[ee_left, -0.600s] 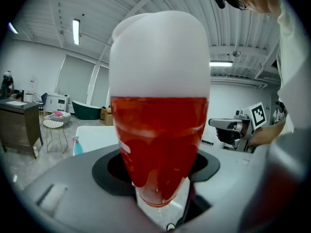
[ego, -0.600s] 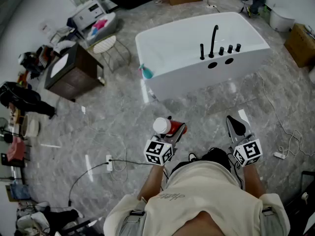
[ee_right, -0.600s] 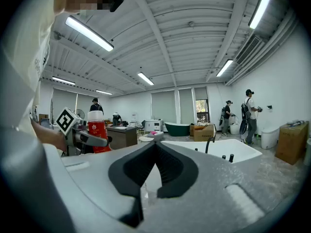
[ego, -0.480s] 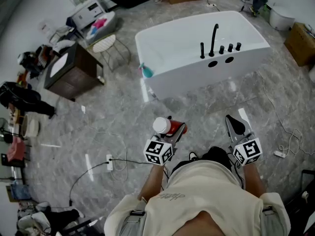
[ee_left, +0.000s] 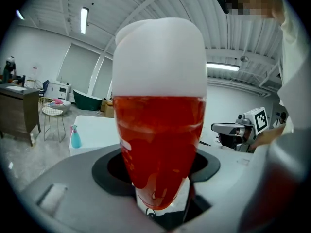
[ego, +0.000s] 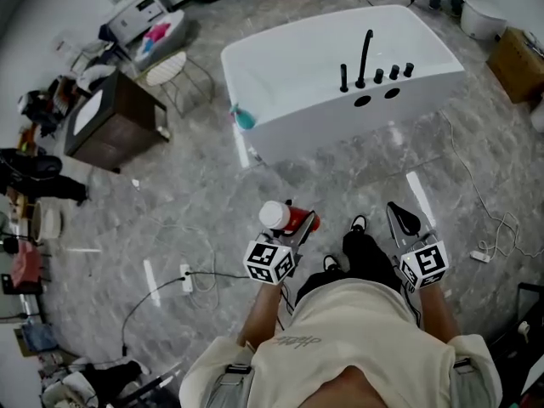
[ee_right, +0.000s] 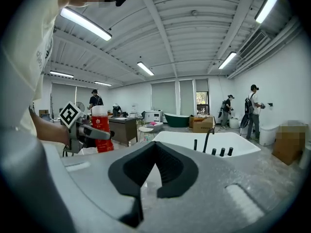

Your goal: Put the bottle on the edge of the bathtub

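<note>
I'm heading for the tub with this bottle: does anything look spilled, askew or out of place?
Nothing spilled or tipped. The red bottle with a white cap stands upright in the left claw. Only loose leads stand out: a black cord from the white power strip, and a white cable with plug right of the white bathtub.

Bottle: red see-through plastic bottle, smooth and glossy; its white cap is matt plastic.
Tongs: left tongs and right tongs have matt grey plastic shells; the black pads look rubbery and finely textured.
Bathtub: white oblong bathtub, smooth and glossy; its black taps have a dull finish.
Floor: grey marbled floor, polished, streaked with reflected light.
Cabinet: dark brown wooden cabinet, low sheen.
Box: brown cardboard box, matt.
Top: cream cloth top, soft and matt.
</note>
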Available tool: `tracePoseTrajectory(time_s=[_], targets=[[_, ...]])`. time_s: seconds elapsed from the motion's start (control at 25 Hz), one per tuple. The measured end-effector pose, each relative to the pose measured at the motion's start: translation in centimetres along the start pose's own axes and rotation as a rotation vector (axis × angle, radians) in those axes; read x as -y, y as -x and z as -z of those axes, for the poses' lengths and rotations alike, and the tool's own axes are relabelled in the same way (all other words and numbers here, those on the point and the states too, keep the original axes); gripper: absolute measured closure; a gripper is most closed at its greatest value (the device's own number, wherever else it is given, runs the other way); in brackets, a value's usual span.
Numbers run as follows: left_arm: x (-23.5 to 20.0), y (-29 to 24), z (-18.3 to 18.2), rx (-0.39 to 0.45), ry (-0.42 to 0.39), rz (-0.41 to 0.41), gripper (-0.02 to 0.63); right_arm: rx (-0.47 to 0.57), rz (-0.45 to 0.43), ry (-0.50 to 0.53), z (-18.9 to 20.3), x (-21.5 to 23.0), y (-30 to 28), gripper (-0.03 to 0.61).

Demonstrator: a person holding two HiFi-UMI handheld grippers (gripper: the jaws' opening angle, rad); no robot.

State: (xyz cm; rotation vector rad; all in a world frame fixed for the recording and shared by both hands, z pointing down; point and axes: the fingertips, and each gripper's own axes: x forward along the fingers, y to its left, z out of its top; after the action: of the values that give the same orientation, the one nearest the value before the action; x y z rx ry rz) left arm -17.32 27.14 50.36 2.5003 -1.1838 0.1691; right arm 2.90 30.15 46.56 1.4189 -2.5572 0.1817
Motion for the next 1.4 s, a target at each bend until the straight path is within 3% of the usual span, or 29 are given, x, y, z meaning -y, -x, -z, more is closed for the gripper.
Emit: tracePoseTrajectory(time_s=[0.32,0.6,0.92,1.16,1.4], targets=[[-2.2,-5.6,-1.0,-0.068,0.009,-0.008,0.318,-0.025,-0.041,-0.054,1.0,3.6,-5.2,0.578],[-4.3,-12.4,-5.8,-0.082,-0.063,-0.02,0.318,0.021,-0.04,-0.056,-1.1,10.7,-10.3,0.578],[-5.7,-17.3,-10.5,-0.054,-0.045,-0.065,0.318,0.031,-0.138,-0.058,-2.0,13.9,-15.2,0.578],[-7.2,-19.1,-9.8,-0.11,-0.01,-0.086,0.318,0.021,-0.173,-0.068,-1.8,13.9,-16.3,0.578],[-7.6,-22.1,-9.6,-0.123,-0.015,-0.043,0.318,-0.025,-0.126,-0.14,-0.1,15.9,-17.5,0.578]])
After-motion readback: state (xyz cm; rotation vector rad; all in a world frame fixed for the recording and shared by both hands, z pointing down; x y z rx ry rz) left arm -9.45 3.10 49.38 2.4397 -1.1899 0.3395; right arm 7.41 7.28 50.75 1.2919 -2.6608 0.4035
